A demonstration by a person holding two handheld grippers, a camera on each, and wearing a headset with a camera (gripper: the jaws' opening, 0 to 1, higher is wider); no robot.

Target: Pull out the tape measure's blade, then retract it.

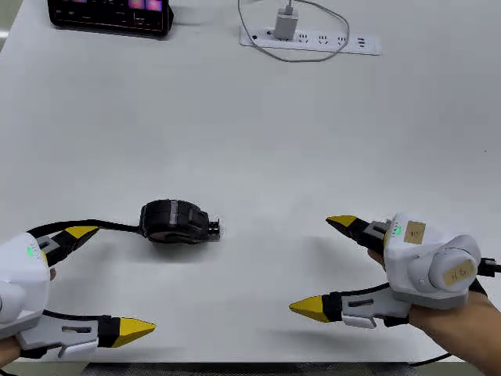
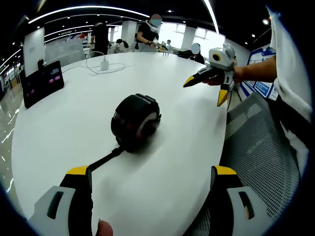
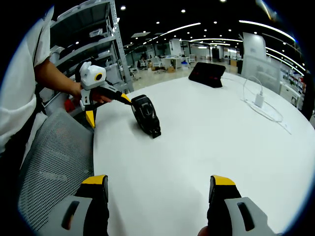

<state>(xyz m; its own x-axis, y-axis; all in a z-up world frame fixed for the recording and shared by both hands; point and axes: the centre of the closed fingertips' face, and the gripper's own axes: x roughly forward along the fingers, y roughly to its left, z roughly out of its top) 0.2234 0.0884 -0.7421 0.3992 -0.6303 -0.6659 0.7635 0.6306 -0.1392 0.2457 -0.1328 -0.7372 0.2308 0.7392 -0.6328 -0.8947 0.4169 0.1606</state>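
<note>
My left gripper [image 1: 123, 277] and right gripper [image 1: 310, 265] both gape wide, empty. The tape measure [image 1: 174, 222] lies on the table [image 1: 313, 141] just ahead of my left jaws, its hook [image 1: 214, 229] facing the right ones. I'd clamp the body first, then pinch the hook squarely.

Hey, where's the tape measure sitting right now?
In the head view the tape measure lies on the white table, left of centre, just ahead of the open left gripper, its black strap running toward that gripper's jaw.
</note>
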